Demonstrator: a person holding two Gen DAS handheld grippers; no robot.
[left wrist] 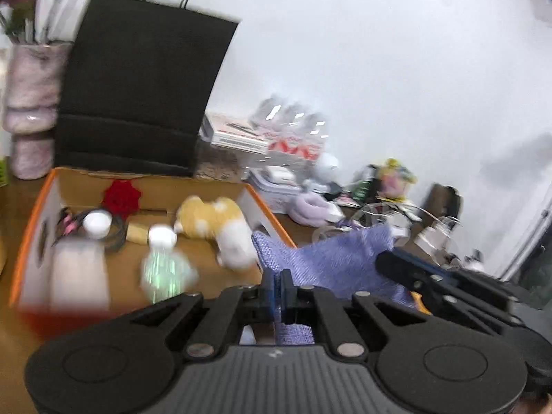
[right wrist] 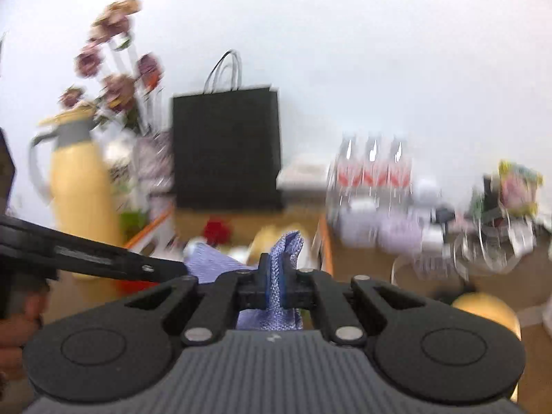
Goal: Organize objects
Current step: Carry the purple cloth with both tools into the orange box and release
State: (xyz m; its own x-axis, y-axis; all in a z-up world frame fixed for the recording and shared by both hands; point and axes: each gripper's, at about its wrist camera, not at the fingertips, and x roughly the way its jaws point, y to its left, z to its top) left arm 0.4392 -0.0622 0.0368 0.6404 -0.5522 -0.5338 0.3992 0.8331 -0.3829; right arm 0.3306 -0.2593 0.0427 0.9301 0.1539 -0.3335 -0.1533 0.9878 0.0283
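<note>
Purple waffle-weave cloth (left wrist: 331,255), matt black paper bag (left wrist: 141,86), cardboard box (left wrist: 162,189), seemingly plush toy (left wrist: 220,227).

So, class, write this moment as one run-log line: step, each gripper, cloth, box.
step: carrying cloth | left gripper: shut on purple cloth | right gripper: shut on the cloth's other edge | cardboard box: open, toys inside
</note>
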